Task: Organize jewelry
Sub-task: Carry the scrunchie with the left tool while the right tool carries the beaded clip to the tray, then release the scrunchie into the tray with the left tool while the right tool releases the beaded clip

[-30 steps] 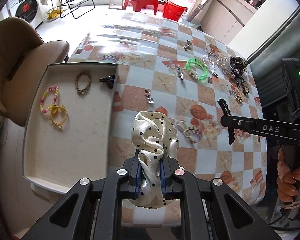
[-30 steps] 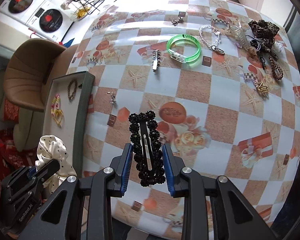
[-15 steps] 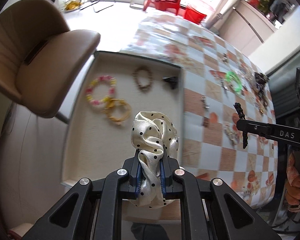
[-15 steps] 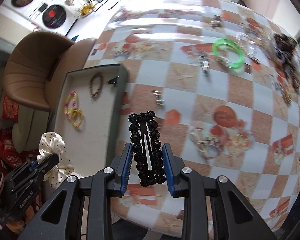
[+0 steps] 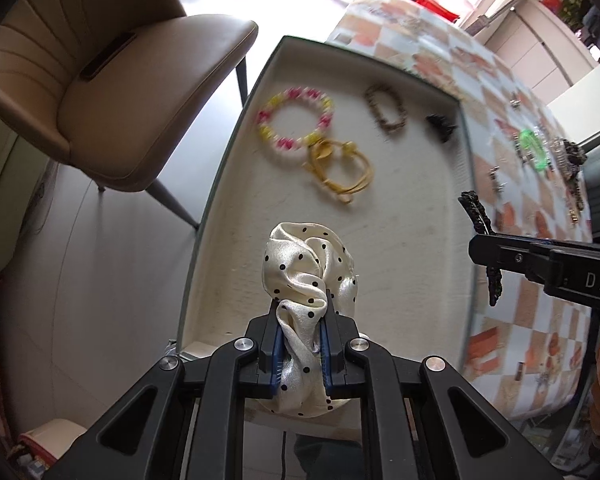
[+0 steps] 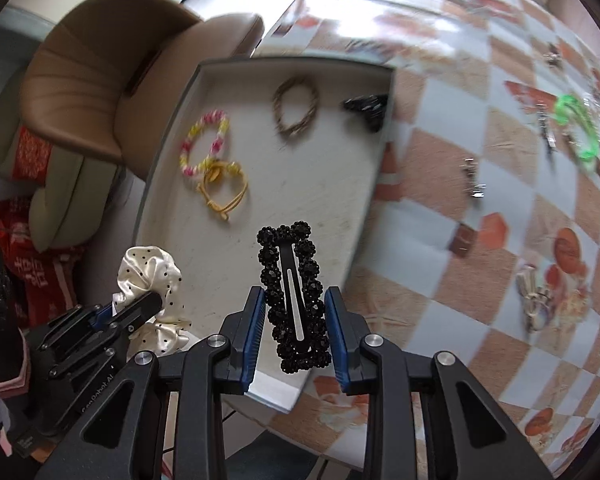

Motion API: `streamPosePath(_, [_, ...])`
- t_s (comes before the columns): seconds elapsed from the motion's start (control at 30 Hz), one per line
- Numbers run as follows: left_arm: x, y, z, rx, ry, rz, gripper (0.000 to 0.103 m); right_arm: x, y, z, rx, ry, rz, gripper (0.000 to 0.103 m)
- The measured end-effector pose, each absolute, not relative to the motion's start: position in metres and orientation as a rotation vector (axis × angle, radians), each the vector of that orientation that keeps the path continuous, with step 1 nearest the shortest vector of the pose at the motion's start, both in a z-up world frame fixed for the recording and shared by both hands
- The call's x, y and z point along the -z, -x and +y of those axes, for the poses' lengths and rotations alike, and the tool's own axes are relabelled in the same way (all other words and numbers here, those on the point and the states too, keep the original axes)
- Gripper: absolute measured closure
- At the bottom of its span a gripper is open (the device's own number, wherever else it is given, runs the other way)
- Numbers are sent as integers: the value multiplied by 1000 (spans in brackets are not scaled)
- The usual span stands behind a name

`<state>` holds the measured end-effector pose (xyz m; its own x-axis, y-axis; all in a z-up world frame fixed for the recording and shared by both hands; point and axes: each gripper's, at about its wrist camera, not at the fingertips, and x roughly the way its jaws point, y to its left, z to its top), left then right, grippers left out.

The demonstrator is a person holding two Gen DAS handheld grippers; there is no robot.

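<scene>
My left gripper (image 5: 302,340) is shut on a cream polka-dot scrunchie (image 5: 306,264) and holds it over the near end of the white tray (image 5: 404,240). My right gripper (image 6: 295,332) is shut on a black beaded hair clip (image 6: 294,296), held over the tray's (image 6: 300,192) near right part. In the tray lie a pink-yellow bracelet (image 5: 294,124), a yellow cord bracelet (image 5: 340,170), a brown braided bracelet (image 5: 386,114) and a small black clip (image 5: 440,127). The scrunchie (image 6: 150,276) and left gripper also show at lower left in the right wrist view.
A beige chair (image 5: 112,80) stands left of the tray. The checked tablecloth (image 6: 480,184) right of the tray carries a green bangle (image 6: 576,132), small clips (image 6: 472,178) and several more pieces at the far right edge.
Both grippers have swung left from over the tablecloth to over the tray, each still holding its item. The tray now fills the middle of both views.
</scene>
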<state>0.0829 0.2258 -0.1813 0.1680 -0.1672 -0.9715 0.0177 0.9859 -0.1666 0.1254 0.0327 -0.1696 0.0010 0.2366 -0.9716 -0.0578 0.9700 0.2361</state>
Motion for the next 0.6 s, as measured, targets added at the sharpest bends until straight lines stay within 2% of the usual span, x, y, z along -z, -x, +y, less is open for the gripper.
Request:
streamPosePath(0.47, [210,-87,214,110,14,1419,84,225,-148,57,-189,-26,1621,69])
streamPosePath(0.5, [210,-87,214,106,7,1419,80,225,-147,57,-189,-25,1615,69])
streamPosePath(0.57, [209,-88,211,88,-9,1411,42,225,-147,56,-190,-15,1613,69])
streamPosePath(0.6, [207,-87,211,71,-17,1394,39,225,-146,57,-191,-12,1612,69])
